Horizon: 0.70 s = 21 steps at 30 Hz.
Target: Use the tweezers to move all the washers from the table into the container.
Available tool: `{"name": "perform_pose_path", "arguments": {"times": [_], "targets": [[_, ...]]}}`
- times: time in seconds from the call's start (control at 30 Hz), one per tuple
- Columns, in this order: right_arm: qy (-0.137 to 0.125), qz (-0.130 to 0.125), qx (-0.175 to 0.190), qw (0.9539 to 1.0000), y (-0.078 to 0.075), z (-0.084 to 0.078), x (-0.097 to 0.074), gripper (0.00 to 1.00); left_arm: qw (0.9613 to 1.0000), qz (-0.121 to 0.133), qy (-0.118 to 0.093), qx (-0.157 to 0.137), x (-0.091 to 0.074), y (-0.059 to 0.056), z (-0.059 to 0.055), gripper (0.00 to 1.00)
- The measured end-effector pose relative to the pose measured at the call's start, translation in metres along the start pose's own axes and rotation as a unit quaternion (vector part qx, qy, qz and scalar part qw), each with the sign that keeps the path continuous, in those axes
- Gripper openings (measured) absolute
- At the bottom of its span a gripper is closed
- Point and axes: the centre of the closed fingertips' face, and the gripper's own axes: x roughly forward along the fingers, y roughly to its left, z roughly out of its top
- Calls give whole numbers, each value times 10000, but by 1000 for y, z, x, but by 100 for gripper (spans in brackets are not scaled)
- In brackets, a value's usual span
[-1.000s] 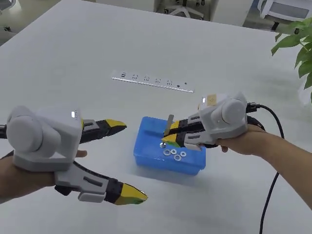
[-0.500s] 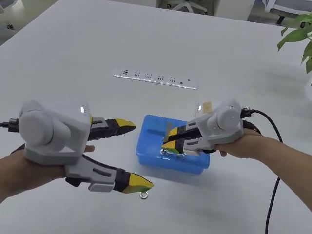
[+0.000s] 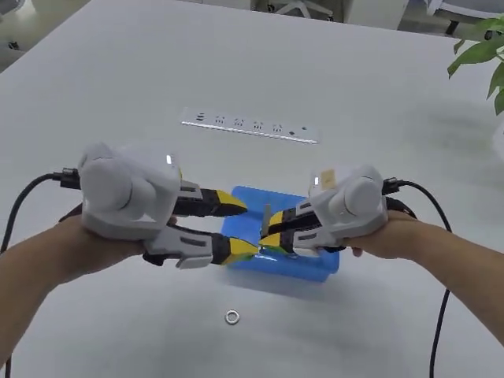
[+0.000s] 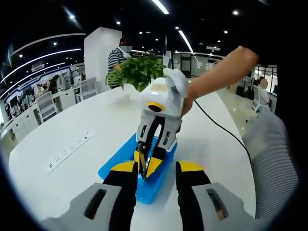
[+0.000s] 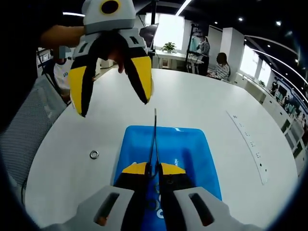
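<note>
Blue container (image 3: 313,264): we note right gripper (image 3: 272,238) clenching tweezers (image 3: 266,216) over it, left gripper (image 3: 246,227) released, one washer (image 3: 231,316) near it.

A wide white table (image 3: 354,94) carries a power strip (image 3: 250,127). A leafy plant (image 3: 480,59) stands by its right edge. Strip lights (image 4: 161,7) cross the dark ceiling (image 4: 120,12).
</note>
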Motion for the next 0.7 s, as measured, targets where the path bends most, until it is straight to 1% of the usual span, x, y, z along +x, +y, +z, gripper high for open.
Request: {"name": "perform_pose_path", "arguments": {"times": [0.07,0.17,0.3,0.4,0.47,0.57,0.7], "targets": [[-7,12,-10,10000,0,0,0,9,10000,-13,52,83,5,3,-2,29],[-1,22,-34,10000,1,0,0,9,9998,-1,128,141,10,9,-3,27],[0,23,-66,10000,1,0,0,9,9997,-31,139,212,16,14,-2,22],[17,37,-126,9999,1,0,0,9,9992,-33,254,319,20,22,-8,19],[20,45,-158,9999,1,0,0,9,9990,-61,244,356,23,24,-7,15],[28,59,-190,9998,2,1,0,9,9989,-111,221,390,26,25,-5,13],[68,66,-235,9997,2,0,-1,9,9983,-209,269,463,31,22,-4,7]]}}
